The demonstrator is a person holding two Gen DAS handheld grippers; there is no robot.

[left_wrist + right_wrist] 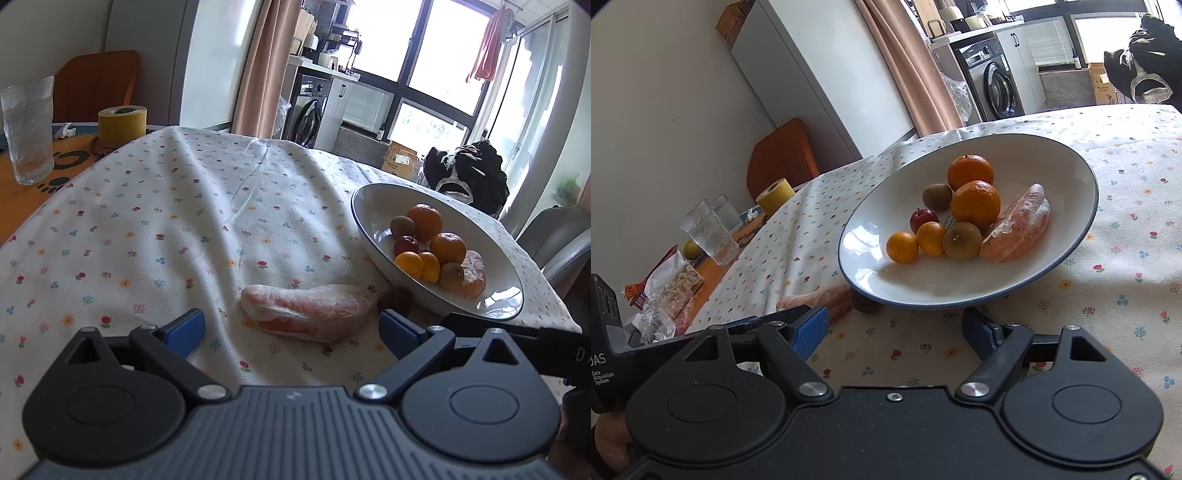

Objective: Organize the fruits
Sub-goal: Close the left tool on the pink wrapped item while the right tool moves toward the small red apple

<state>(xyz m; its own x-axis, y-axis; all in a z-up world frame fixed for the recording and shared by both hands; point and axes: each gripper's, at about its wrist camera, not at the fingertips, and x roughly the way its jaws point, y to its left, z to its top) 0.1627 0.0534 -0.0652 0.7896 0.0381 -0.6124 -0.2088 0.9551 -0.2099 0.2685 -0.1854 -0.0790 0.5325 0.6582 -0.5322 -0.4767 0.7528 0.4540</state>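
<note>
**Pale-skinned pomelo wedge lies on the cloth beside the fruit bowl**

Pinkish-orange under a whitish membrane, the peeled citrus wedge [306, 314] lies on the flowered tablecloth [147, 229], just left of the white bowl [369, 206], apart from its rim. A small dark round fruit [397, 298] sits between the wedge and the bowl's underside. Inside the bowl are two large oranges [975, 203], two small orange fruits [902, 246], two brown kiwis [962, 240], a small red fruit [923, 218] and a second peeled wedge [1015, 229], all bunched together.

The left gripper [291, 328] is low over the cloth with its blue-padded fingers spread wide, one on each side of the loose wedge and touching nothing. The right gripper [894, 328] points at the near rim of the bowl, its fingers also spread and empty; the left device's black body crosses the lower left of its view.

Past the cloth's edge, on the orange mat, stand a ribbed drinking glass [27, 129] and a roll of yellow tape [122, 125], well apart from the fruit. Crumpled wrappers [661, 295] lie there too. Nothing lies between the left gripper and the wedge.
</note>
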